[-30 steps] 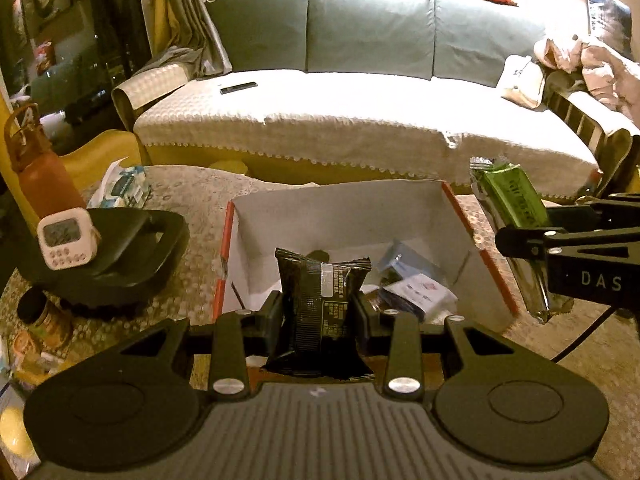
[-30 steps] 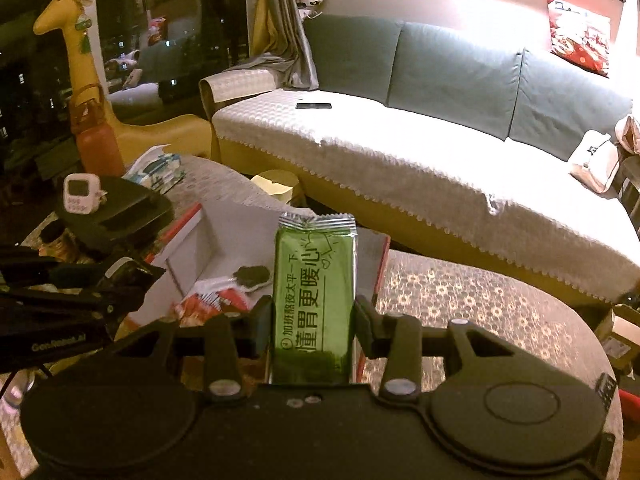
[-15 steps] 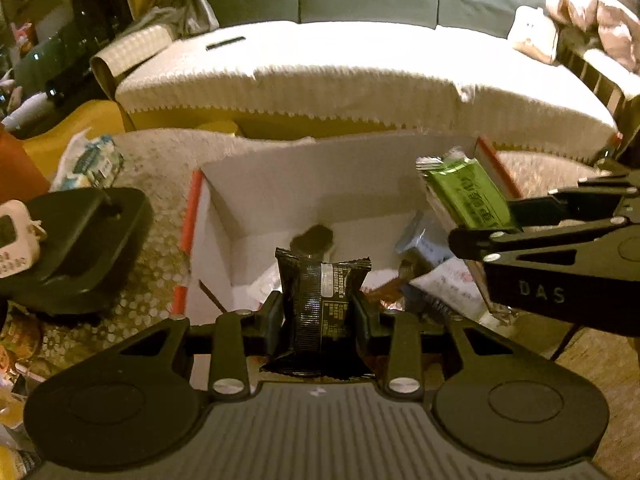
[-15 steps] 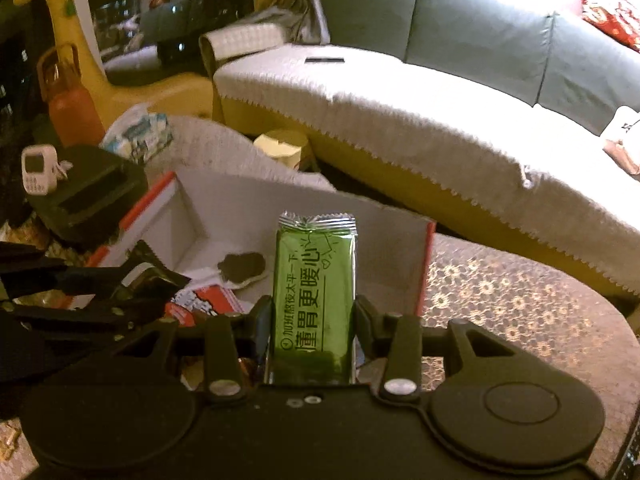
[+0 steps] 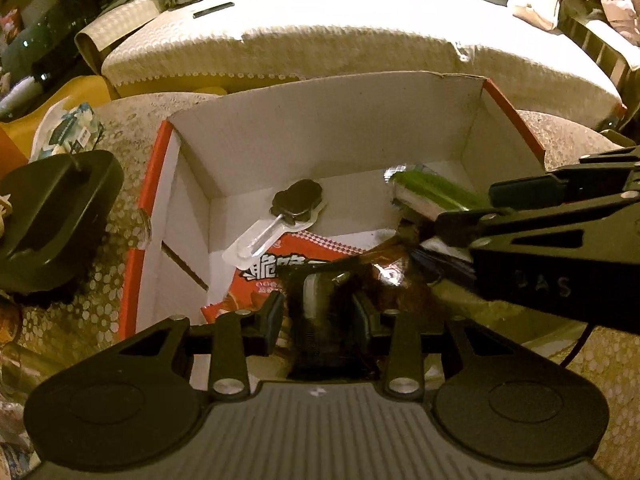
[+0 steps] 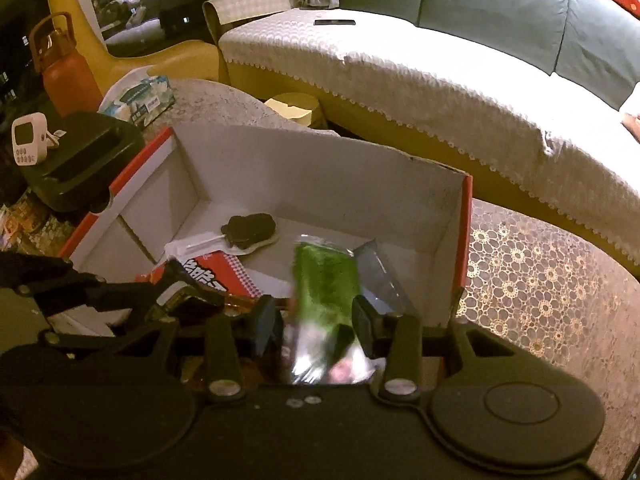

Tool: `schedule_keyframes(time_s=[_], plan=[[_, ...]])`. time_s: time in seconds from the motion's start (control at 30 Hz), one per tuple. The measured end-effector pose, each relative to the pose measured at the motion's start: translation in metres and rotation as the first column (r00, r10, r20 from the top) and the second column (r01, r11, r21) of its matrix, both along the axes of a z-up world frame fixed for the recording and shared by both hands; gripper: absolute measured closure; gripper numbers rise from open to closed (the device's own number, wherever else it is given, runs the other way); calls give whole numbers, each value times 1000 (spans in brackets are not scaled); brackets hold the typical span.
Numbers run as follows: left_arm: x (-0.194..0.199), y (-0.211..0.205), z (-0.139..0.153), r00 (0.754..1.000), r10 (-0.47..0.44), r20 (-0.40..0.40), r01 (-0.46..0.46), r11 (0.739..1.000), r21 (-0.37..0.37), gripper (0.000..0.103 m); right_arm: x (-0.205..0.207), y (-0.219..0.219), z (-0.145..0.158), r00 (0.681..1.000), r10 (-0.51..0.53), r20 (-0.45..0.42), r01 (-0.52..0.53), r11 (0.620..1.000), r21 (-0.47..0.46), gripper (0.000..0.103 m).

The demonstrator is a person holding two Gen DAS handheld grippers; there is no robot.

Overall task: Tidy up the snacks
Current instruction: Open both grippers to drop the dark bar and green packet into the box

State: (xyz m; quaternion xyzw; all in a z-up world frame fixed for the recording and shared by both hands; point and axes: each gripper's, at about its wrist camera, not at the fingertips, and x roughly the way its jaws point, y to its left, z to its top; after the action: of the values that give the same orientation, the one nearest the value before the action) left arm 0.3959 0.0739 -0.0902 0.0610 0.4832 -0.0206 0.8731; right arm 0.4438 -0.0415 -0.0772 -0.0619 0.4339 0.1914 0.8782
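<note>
- The box (image 5: 332, 128) is bare along its far wall; lollipop (image 5: 298, 202) and red packet (image 5: 280, 268) fill its near left.
- Black stand (image 6: 80, 160) crowds the box's left.

Matt white cardboard inside the box (image 6: 320, 168), red printed outside. Glossy crinkled foil on the green packet (image 6: 326, 280) and on the dark packet (image 5: 320, 304). Shiny red printed film on the red bag (image 5: 296, 256). Clear moulded plastic round the lollipop (image 5: 296, 204). Matt black plastic with small metal screws on the left tool (image 5: 320, 312). Lacy patterned cloth over the tabletop (image 6: 540, 280). Textured pale cloth on the sofa (image 6: 400, 72).
</note>
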Motion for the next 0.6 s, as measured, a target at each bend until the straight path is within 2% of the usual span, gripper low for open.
schedule_keyframes(time_s=[0.17, 0.6], plan=[[-6, 4, 9, 1000, 21, 22, -20, 1000, -24, 52, -5, -10, 7, 1000, -26, -14, 27, 999, 37, 61], [-47, 4, 52, 993, 33, 111, -27, 998, -49, 43, -51, -24, 43, 1000, -12, 23, 10, 997, 75, 60]])
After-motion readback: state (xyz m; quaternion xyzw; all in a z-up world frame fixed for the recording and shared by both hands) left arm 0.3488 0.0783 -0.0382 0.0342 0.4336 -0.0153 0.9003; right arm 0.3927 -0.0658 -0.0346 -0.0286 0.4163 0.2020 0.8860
